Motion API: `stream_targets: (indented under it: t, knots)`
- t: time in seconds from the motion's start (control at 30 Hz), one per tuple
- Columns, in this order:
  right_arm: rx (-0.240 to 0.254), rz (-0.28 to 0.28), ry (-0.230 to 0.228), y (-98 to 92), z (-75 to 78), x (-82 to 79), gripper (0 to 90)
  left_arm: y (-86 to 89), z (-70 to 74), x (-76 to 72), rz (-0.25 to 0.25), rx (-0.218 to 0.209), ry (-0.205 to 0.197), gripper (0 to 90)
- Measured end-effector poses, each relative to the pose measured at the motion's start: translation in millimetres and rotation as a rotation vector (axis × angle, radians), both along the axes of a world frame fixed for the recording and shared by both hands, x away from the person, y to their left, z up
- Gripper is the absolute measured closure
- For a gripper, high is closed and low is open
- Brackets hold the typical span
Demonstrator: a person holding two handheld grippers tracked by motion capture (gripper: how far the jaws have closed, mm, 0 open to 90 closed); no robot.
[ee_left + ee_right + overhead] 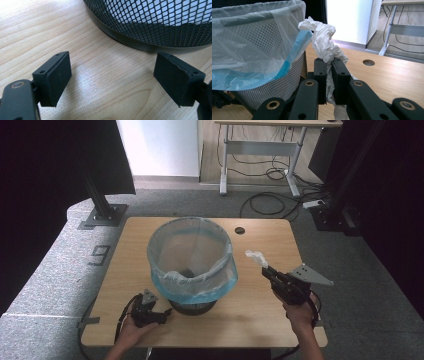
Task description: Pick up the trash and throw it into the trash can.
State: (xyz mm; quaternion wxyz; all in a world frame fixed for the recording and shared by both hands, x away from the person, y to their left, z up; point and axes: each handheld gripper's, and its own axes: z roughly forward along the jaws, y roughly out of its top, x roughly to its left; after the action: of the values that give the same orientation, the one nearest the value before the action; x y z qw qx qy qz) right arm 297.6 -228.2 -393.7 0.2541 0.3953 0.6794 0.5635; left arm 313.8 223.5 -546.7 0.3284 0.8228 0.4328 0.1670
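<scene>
A black mesh wastebasket [192,265] stands near the middle of the wooden table [260,305], lined with a clear bag with a blue band [200,292] folded over its rim. Something dark lies at the bottom of the basket, too small to tell what it is.

The right gripper [266,270] is held above the table to the right of the basket, its jaws pinched tight on a crumpled white tissue [256,256]. In the right gripper view the tissue [324,42] stands up out of the jaws and also hangs down below them, just beside the bag's folded edge [294,47] and outside the basket.

The left gripper [162,316] sits low at the near left of the basket's base, resting on or just over the tabletop. In the left gripper view its jaws are spread wide with nothing between them, and the basket's mesh wall [160,27] and metal base ring curve across just beyond the right jaw.

A round cable hole [240,230] lies at the table's far edge.
</scene>
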Motion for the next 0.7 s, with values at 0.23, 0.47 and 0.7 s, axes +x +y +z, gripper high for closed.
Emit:
stream_targets:
  t: [0.23,0.47,0.7]
  knots:
    - [0.003,0.009,-0.020,7.7,6.3,-1.0,82.8,0.0,0.0,0.0,0.000,0.000,0.000,14.6]
    - [0.011,0.024,-0.033,14.1,14.1,-0.4,82.8,0.0,0.0,0.0,0.000,0.000,0.000,14.6]
    - [0.009,0.032,-0.046,20.2,22.4,2.1,82.8,0.0,0.0,0.0,0.000,0.000,0.000,14.6]
